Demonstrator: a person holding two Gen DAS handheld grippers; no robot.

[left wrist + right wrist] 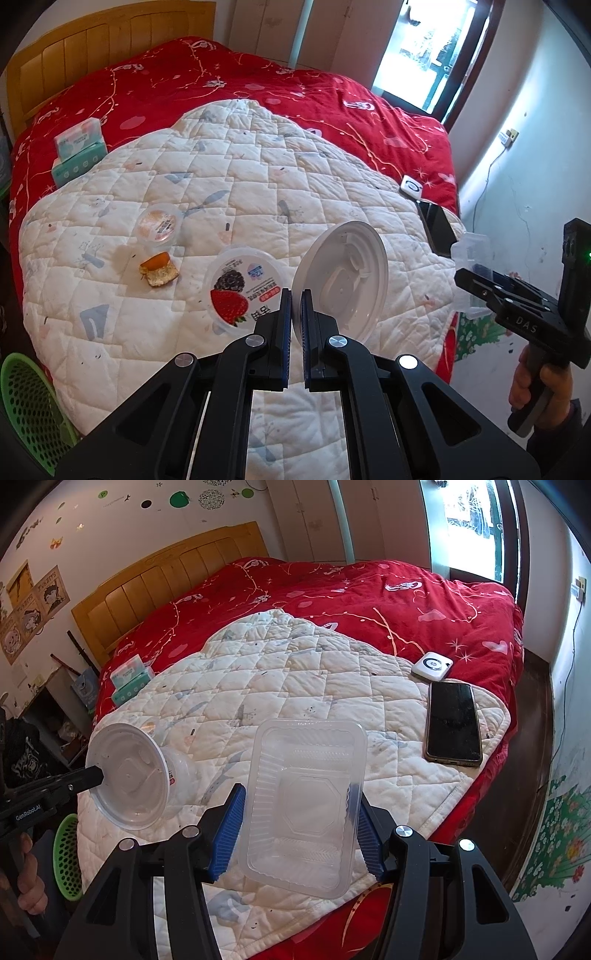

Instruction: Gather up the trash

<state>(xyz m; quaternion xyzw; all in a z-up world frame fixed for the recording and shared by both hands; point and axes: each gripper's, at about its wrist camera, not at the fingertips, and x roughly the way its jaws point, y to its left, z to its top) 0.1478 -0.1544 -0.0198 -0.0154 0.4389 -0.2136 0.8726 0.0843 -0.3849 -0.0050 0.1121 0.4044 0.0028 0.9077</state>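
Note:
My left gripper (296, 301) is shut on the rim of a white round plastic lid (343, 277), held on edge above the quilt; it also shows in the right wrist view (127, 775). My right gripper (299, 819) is shut on a clear rectangular plastic tray (306, 805), held over the quilt's near edge; that tray shows at the right in the left wrist view (471, 273). On the white quilt (258, 177) lie a fruit yogurt cup (240, 291), a small clear cup with an orange lid (159, 223) and a piece of food scrap (159, 271).
A green mesh basket (26, 398) stands at the bed's near left, also in the right wrist view (68, 853). A black phone (454, 727) and a white device (432, 665) lie on the right. Tissue packs (77, 151) sit at the left. The wooden headboard (166, 579) stands behind.

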